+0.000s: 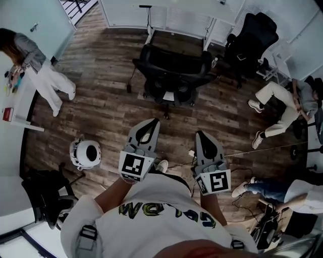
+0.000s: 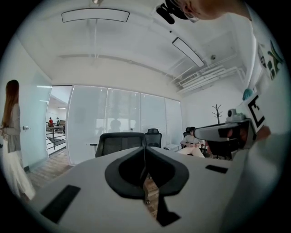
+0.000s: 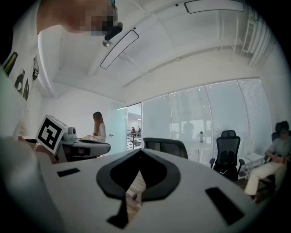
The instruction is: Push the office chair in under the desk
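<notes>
- Left gripper point(image 1: 152, 123) point(image 2: 145, 151): grey, hand-held, with a cube of square markers at its rear. The jaws are closed tip to tip and nothing is between them. It is held in the air in front of the person's chest and points towards the chair.
- Right gripper point(image 1: 201, 136) point(image 3: 140, 153): the same grey build. The jaws are pressed together and empty. It is held level with and beside the left gripper, the two apart.
- Black office chair with mesh back and armrests point(image 1: 171, 75) point(image 2: 120, 143) point(image 3: 166, 146): it stands on the floor just in front of the desk, with its backrest turned towards the person. It is well apart from both grippers and neither one touches it.
- White desk on white legs point(image 1: 192, 11): set against the far wall, straight beyond the chair.
- Dark wood-plank floor point(image 1: 108, 108): cables trail across it near the person's feet.
- Second black high-backed chair point(image 1: 252, 38) point(image 3: 227, 152): to the right of the desk.
- Round white appliance with a dark opening point(image 1: 86, 153): on the floor, to the left of the left gripper.
- Standing person in white trousers point(image 1: 48, 80): at a counter on the left.
- Seated person in pale trousers point(image 1: 282, 106): at the right edge.
</notes>
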